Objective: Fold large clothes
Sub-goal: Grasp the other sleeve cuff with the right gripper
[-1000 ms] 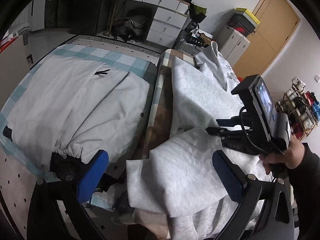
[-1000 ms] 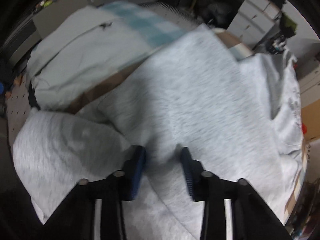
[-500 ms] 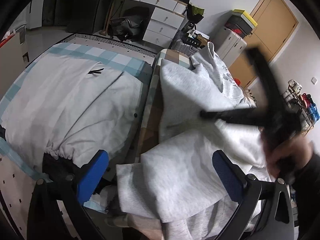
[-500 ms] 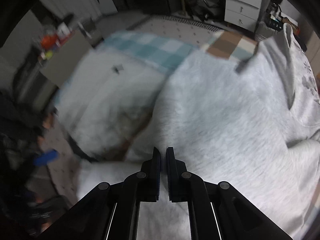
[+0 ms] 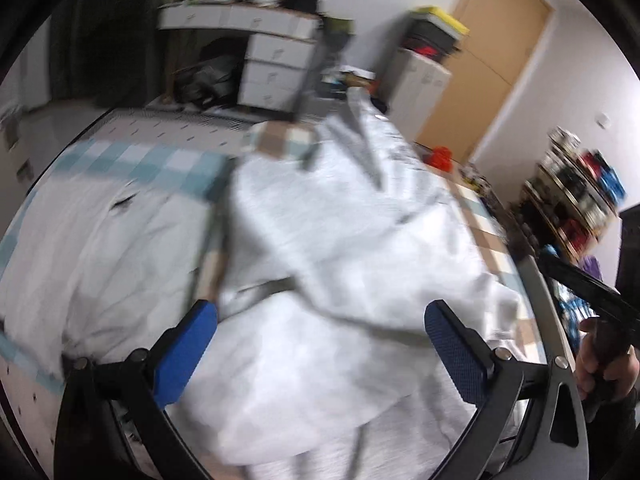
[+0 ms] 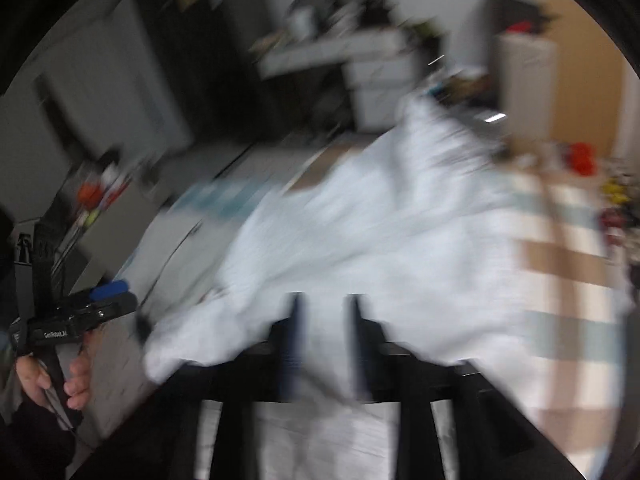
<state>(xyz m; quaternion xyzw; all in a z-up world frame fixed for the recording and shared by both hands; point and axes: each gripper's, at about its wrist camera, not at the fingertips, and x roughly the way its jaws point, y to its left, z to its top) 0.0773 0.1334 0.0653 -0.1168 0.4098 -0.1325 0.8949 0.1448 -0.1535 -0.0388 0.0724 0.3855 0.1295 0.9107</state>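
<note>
Half a second back the right gripper [image 6: 322, 340] was pinched tight over the cloth; now its jaws are opening, nothing caught between them, and its view has swung up and away, heavily blurred. The left gripper [image 5: 320, 344] hovers spread wide with its blue pads [image 5: 188, 354] clear of the fabric, holding nothing. Under both lies the grey sweatshirt [image 5: 340, 264], bunched on the checked bedcover [image 5: 496, 240], with one flap already laid over its near end. A second pale garment [image 5: 100, 248] lies flat just to its left. This looks like the pause between folds: one flap let go, the next not yet taken. The next move likely calls for finding a free edge or sleeve and pinching it without dragging the layers beneath. The sweatshirt's long axis runs away from the cameras toward the drawers [image 5: 276, 68]; which end is the collar I cannot tell for sure.
</note>
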